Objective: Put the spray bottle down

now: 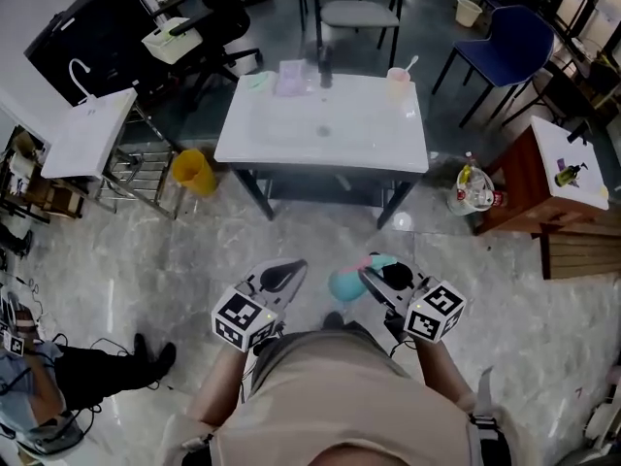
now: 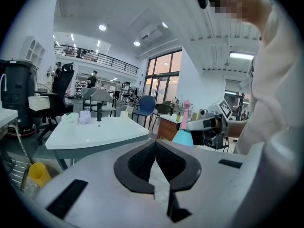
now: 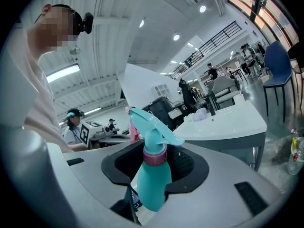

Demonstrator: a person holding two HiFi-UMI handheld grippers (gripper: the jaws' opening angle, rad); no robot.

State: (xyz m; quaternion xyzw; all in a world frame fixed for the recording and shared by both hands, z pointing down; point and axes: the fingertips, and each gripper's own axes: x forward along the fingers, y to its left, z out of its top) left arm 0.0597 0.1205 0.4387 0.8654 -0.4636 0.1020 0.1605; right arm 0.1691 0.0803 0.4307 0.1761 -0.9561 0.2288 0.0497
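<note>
A teal spray bottle [image 1: 345, 283] with a pink collar sits upright between the jaws of my right gripper [image 1: 375, 274], which is shut on its body [image 3: 154, 179]. The right gripper [image 3: 156, 151] is held close in front of the person's waist, above the marble floor. My left gripper [image 1: 289, 272] is beside it to the left, shut with nothing in it [image 2: 155, 144]. In the left gripper view the bottle [image 2: 183, 137] shows at the right. The white table [image 1: 320, 134] stands a step ahead of both grippers.
On the table's far edge are a pink cup [image 1: 399, 78], a dark upright item [image 1: 323, 71] and a cloth [image 1: 291, 76]. A yellow bin [image 1: 192, 171] stands at its left, a bag of bottles [image 1: 473, 187] and a wooden side table [image 1: 563, 163] at its right. A blue chair [image 1: 505, 51] is behind.
</note>
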